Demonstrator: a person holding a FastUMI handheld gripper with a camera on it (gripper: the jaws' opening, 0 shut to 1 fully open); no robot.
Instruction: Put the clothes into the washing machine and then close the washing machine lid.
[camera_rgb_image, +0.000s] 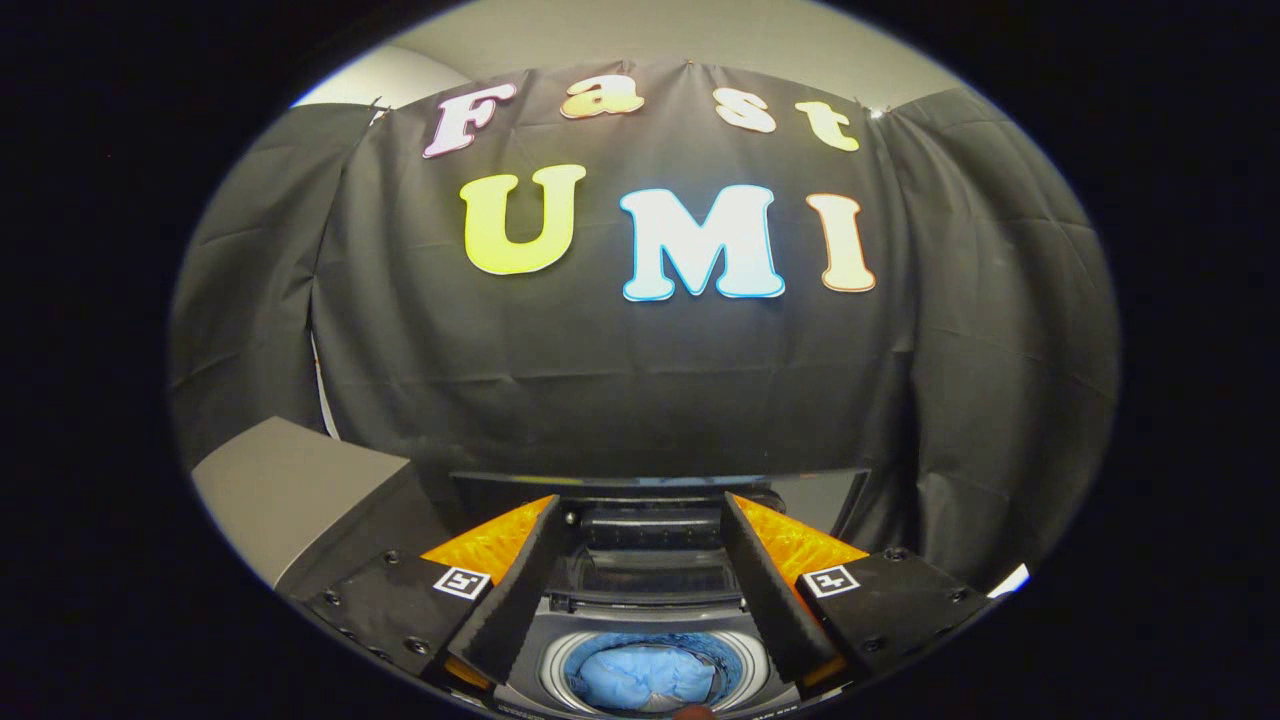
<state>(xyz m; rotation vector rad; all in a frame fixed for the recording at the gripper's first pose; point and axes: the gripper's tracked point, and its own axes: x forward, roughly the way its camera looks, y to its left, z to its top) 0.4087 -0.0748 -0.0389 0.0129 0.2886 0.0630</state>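
The claw (645, 590) hangs wide open over the washing machine (645, 600), holding nothing — its two black fingers (515, 600) with orange sides are spread well apart. Between them, at the near end, light blue clothes (645, 675) lie bunched inside the round drum. The lid (655, 482) stands raised at the far side. Each finger base carries a small square black-and-white marker (461, 582) — no readable wording. A grey box (290, 485) sits to the left.
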